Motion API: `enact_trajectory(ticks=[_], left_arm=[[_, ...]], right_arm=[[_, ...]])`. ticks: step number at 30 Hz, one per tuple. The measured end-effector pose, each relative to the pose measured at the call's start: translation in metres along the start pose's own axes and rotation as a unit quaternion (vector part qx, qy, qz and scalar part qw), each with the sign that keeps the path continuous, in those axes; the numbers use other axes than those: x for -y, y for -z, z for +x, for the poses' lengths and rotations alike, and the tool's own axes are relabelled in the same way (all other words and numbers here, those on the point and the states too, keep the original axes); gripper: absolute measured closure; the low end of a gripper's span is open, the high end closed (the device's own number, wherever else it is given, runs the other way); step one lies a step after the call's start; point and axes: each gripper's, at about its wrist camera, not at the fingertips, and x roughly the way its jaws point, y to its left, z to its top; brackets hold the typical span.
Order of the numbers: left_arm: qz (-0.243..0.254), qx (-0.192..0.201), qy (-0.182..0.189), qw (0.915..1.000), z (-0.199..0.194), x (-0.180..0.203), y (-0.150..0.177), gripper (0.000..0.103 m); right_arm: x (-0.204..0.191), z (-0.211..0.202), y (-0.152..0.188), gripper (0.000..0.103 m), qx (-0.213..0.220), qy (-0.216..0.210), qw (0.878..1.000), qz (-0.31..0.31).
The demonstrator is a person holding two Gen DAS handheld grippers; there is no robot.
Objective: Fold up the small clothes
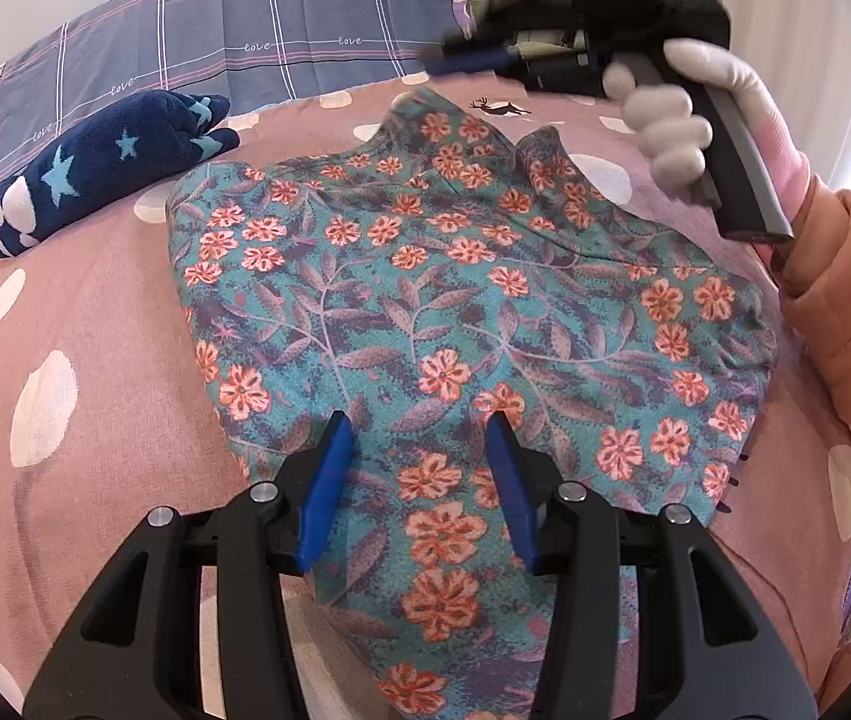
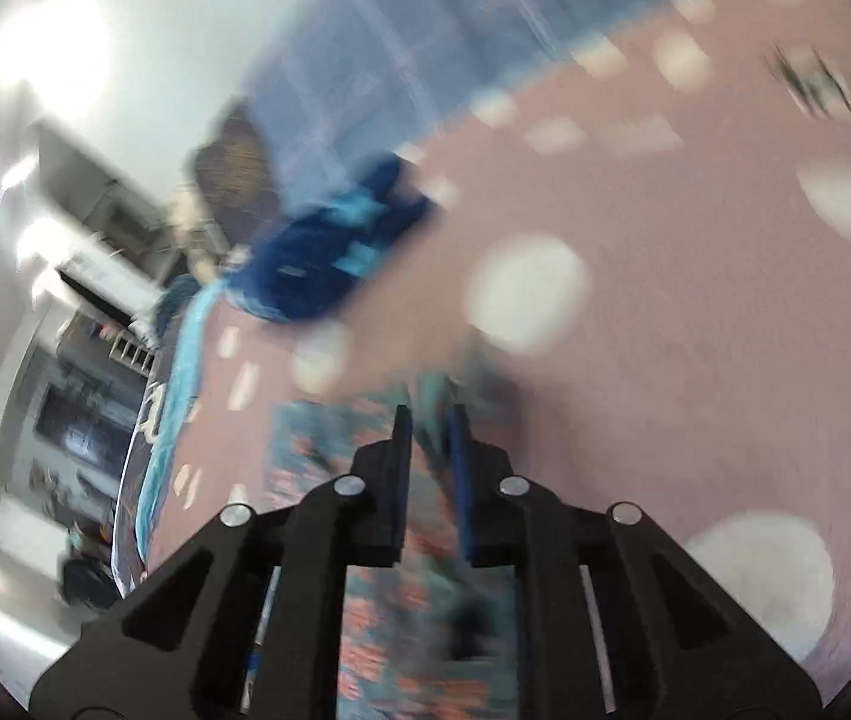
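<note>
The floral garment (image 1: 461, 312) lay spread on the pink dotted bed (image 1: 95, 360), directly beneath the left claw (image 1: 422, 438), whose blue fingers were spread above the cloth. The right claw (image 2: 430, 420), held in a white-gloved hand (image 1: 683, 114) past the garment's far edge, had its fingers nearly together; blur hid any grip. "Love" was written on the plaid pillow (image 1: 233, 30). A navy star-patterned bundle (image 1: 107, 168) sat left of the garment.

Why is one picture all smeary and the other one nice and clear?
Right wrist view: everything on the bed is streaked with motion blur, with bright glare top left, though the right tongs stay sharp. Left wrist view: the floral garment is crisp; only the right tongs near the top are blurred.
</note>
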Motion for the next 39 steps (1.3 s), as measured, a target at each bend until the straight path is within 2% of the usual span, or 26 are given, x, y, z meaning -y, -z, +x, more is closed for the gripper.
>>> enact_trajectory(ticks=[1, 2, 5, 8, 11, 13, 14, 15, 16, 18, 19, 21, 22, 24, 26, 27, 28, 30, 31, 34, 37, 39], left_arm=[[0.0, 0.0, 0.0, 1.0, 0.0, 0.0, 0.0, 0.055], [0.001, 0.0, -0.001, 1.0, 0.0, 0.0, 0.0, 0.055], [0.002, 0.0, -0.002, 1.0, 0.0, 0.001, 0.0, 0.055], [0.0, 0.001, 0.0, 1.0, 0.0, 0.0, 0.0, 0.055], [0.0, 0.001, 0.001, 1.0, 0.0, 0.0, 0.0, 0.055], [0.001, 0.001, 0.0, 1.0, 0.0, 0.0, 0.0, 0.055], [0.001, 0.002, 0.0, 1.0, 0.0, 0.0, 0.0, 0.055], [0.001, 0.003, 0.001, 1.0, 0.0, 0.0, 0.0, 0.055], [-0.001, 0.003, 0.001, 1.0, 0.0, -0.001, 0.001, 0.055], [0.0, 0.005, -0.001, 1.0, -0.001, 0.0, 0.002, 0.055], [0.001, 0.006, -0.004, 1.0, -0.002, 0.0, 0.003, 0.055], [0.004, 0.007, -0.012, 0.9999, -0.007, 0.004, 0.004, 0.055], [0.003, 0.008, -0.012, 0.9999, -0.01, 0.004, 0.005, 0.055], [-0.008, 0.012, -0.007, 0.9999, -0.019, 0.003, 0.006, 0.055], [-0.019, 0.02, 0.0, 0.9996, -0.031, 0.001, 0.008, 0.055], [-0.023, 0.027, 0.003, 0.9994, -0.04, 0.0, 0.011, 0.055], [-0.024, 0.031, 0.003, 0.9992, -0.046, 0.0, 0.013, 0.055], [-0.021, 0.031, -0.001, 0.9993, -0.058, 0.001, 0.021, 0.055], [-0.018, 0.027, -0.004, 0.9995, -0.062, 0.002, 0.027, 0.054], [-0.008, 0.009, -0.01, 0.9999, -0.071, 0.008, 0.046, 0.052], [-0.005, -0.003, -0.006, 1.0, -0.078, 0.013, 0.066, 0.052], [-0.005, -0.007, 0.002, 1.0, -0.08, 0.017, 0.077, 0.052]], right_arm=[[-0.009, -0.003, -0.003, 0.091, 0.018, 0.003, 1.0, -0.021], [-0.013, -0.004, -0.007, 0.091, 0.033, 0.03, 0.998, -0.033], [-0.004, 0.002, -0.012, 0.088, 0.055, 0.164, 0.984, -0.033], [0.017, 0.008, -0.004, 0.088, 0.012, 0.129, 0.992, 0.013], [0.023, 0.011, 0.009, 0.088, -0.026, 0.114, 0.993, 0.006], [0.028, 0.018, 0.016, 0.078, -0.075, 0.063, 0.995, 0.013], [0.03, 0.024, 0.02, 0.078, -0.097, 0.068, 0.993, 0.011], [0.034, 0.025, 0.021, 0.08, -0.099, 0.123, 0.988, 0.002], [0.035, 0.027, 0.023, 0.103, -0.091, 0.181, 0.979, -0.008], [0.028, 0.016, 0.023, 0.103, -0.047, 0.244, 0.968, -0.023], [0.021, 0.009, 0.023, 0.097, -0.028, 0.261, 0.964, -0.03], [0.001, -0.013, 0.033, 0.096, -0.004, 0.219, 0.975, -0.041], [-0.014, -0.025, 0.044, 0.096, -0.002, 0.172, 0.984, -0.053], [-0.04, -0.038, 0.07, 0.096, -0.017, 0.11, 0.99, -0.081], [-0.059, -0.044, 0.097, 0.092, -0.036, 0.074, 0.99, -0.113], [-0.066, -0.044, 0.109, 0.088, -0.042, 0.073, 0.988, -0.128], [-0.067, -0.045, 0.126, 0.082, -0.05, 0.099, 0.983, -0.148], [-0.057, -0.041, 0.148, 0.08, -0.057, 0.195, 0.963, -0.177], [-0.047, -0.04, 0.157, 0.081, -0.06, 0.225, 0.955, -0.182], [-0.035, -0.058, 0.165, 0.081, -0.031, 0.197, 0.971, -0.132], [-0.052, -0.082, 0.172, 0.077, -0.002, 0.17, 0.977, -0.131], [-0.06, -0.087, 0.18, 0.076, -0.004, 0.153, 0.979, -0.134]])
